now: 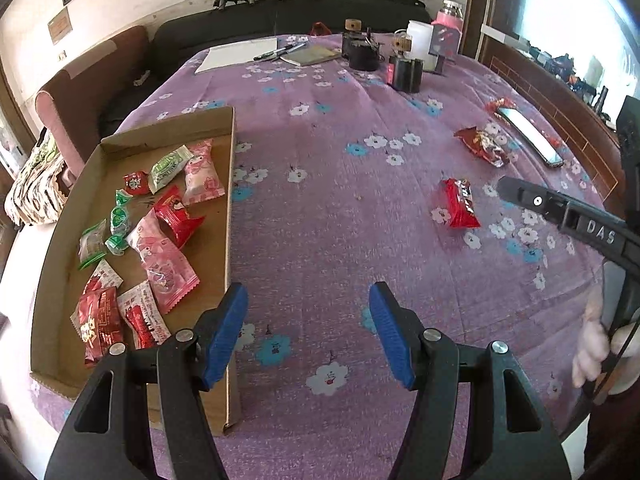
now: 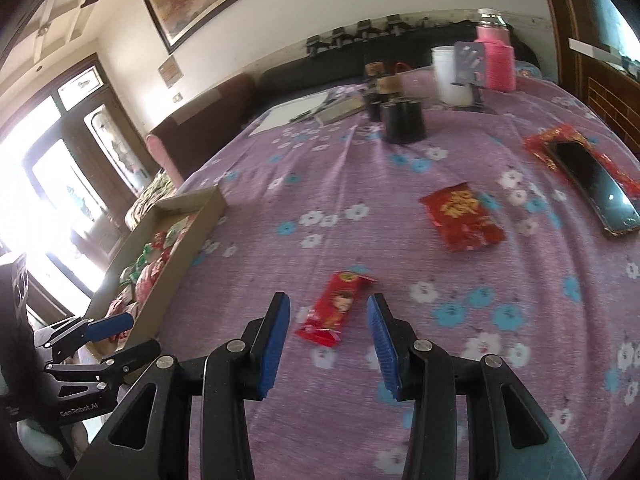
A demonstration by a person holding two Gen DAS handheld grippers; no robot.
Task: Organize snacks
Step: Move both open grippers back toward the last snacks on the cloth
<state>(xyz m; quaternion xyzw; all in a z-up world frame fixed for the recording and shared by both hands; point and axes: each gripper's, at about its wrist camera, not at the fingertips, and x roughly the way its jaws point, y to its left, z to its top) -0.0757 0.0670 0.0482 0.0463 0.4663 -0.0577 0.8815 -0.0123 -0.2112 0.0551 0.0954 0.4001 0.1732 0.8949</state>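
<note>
The right gripper's (image 2: 329, 344) jaws stand released, blue pads spread wide, and a slim red snack (image 2: 335, 309) lies flat on the purple flowered cloth (image 2: 360, 184) just ahead of them, lined up with the gap but touching neither pad. Beyond it and off to the right of the jaws lies a wider red packet (image 2: 462, 216) with gold print, and farther right a phone (image 2: 596, 188) rests on another red wrapper (image 2: 541, 141). The left gripper's (image 1: 308, 332) jaws are likewise released and grasp nothing; its left pad hangs over the near right wall of a shallow cardboard tray (image 1: 229, 216), while the right pad is over bare cloth. Inside the tray, to the left of those jaws, sits a loose heap of snacks (image 1: 160, 236): red, pink and green wrappers, some overlapping. Ahead and to the right of the left jaws, well apart from them, the slim red snack (image 1: 459, 202) shows again with the other gripper's black finger (image 1: 560, 212) reaching toward it from the right edge, a gloved hand (image 1: 600, 344) below it. At the far end of the desk, well beyond both jaws, stand black cylinders (image 2: 402, 122), a white cup (image 2: 450, 76), a pink bottle (image 2: 495, 60), a sheet of paper (image 1: 240, 54) and pens (image 1: 276, 53).
</note>
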